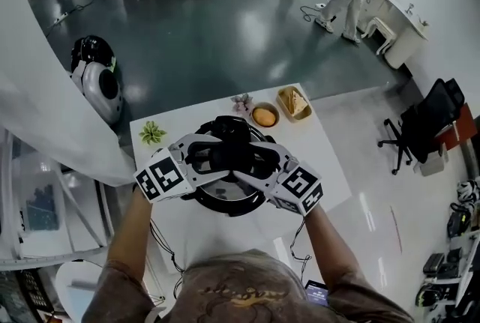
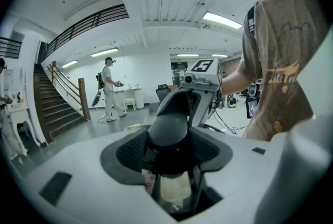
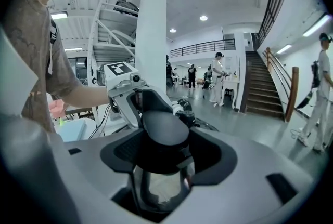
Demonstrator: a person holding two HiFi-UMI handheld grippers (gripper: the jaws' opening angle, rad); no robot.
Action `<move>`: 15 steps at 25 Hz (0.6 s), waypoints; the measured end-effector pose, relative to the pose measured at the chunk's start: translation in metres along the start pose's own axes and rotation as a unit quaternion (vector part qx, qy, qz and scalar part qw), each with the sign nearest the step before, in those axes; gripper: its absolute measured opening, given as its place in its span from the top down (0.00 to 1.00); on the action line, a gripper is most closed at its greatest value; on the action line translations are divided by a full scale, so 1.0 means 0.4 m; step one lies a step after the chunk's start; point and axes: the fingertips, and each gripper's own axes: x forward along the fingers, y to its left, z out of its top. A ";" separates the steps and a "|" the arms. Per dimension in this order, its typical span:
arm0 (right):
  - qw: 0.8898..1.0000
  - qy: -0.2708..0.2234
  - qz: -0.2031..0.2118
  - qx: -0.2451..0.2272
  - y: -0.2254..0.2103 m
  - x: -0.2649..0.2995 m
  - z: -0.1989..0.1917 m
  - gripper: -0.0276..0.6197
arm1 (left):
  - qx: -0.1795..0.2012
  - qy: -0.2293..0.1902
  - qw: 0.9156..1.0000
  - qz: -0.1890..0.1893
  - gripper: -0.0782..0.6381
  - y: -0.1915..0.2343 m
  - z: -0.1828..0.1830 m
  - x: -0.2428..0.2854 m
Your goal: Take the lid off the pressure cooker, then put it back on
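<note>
Both tools are clenched on the black lid handle [image 1: 232,155] of the pressure cooker [image 1: 229,207]. The left tool [image 1: 206,157] comes in from the person's left and the right tool [image 1: 259,162] from the right, so their tips nearly meet over the middle of the lid [image 1: 217,188]. In each gripper view a rounded black end of the handle fills the space between the dark pads, with the other tool's marker cube facing it from the far side. The lid sits on the cooker, which stands near the middle of the white tabletop [image 1: 322,164]. Beyond the cooker, near the far edge, are a small bowl [image 1: 265,116] with something orange in it, a basket [image 1: 294,102] just beside it, and a green sprig [image 1: 152,133] off to the left.
</note>
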 end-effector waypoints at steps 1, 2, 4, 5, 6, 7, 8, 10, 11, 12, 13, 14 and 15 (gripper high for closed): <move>1.000 0.000 -0.007 0.004 0.001 -0.001 0.000 0.54 | 0.003 -0.001 1.000 -0.007 0.53 -0.001 0.000 0.001; 1.000 0.000 -0.015 0.008 0.001 -0.003 -0.001 0.54 | 0.006 -0.002 1.000 -0.015 0.53 -0.002 0.001 0.002; 0.999 0.002 -0.029 0.016 0.001 -0.006 -0.004 0.54 | 0.012 -0.005 1.000 -0.028 0.53 -0.003 0.003 0.004; 0.999 0.003 -0.035 0.019 0.001 -0.008 -0.004 0.54 | 0.014 -0.007 0.999 -0.033 0.53 -0.003 0.003 0.005; 0.999 0.004 -0.040 0.022 0.001 -0.008 -0.005 0.54 | 0.016 -0.008 0.999 -0.038 0.53 -0.002 0.002 0.005; 0.999 0.005 -0.045 0.025 0.001 -0.008 -0.004 0.54 | 0.016 -0.009 0.999 -0.043 0.53 -0.001 -0.001 0.006; 0.998 0.005 -0.050 0.029 0.002 -0.007 -0.004 0.54 | 0.017 -0.010 0.999 -0.048 0.53 0.000 -0.003 0.004; 0.998 0.006 -0.059 0.034 0.004 -0.003 -0.002 0.54 | 0.020 -0.010 0.998 -0.057 0.54 0.001 -0.003 -0.001; 0.997 0.005 -0.062 0.036 0.005 -0.001 -0.001 0.54 | 0.022 -0.010 0.998 -0.060 0.53 0.002 -0.002 -0.003; 0.997 0.004 -0.065 0.036 0.005 -0.001 0.000 0.54 | 0.022 -0.009 0.998 -0.062 0.53 0.003 -0.001 -0.003; 0.997 0.002 -0.067 0.035 0.004 -0.002 0.001 0.54 | 0.023 -0.009 0.998 -0.063 0.53 0.004 0.001 -0.003; 0.997 0.001 -0.068 0.033 0.003 -0.003 0.001 0.54 | 0.023 -0.009 0.998 -0.063 0.53 0.004 0.002 -0.002; 0.997 0.000 -0.068 0.032 0.002 -0.004 0.000 0.54 | 0.023 -0.009 0.998 -0.063 0.53 0.004 0.003 -0.001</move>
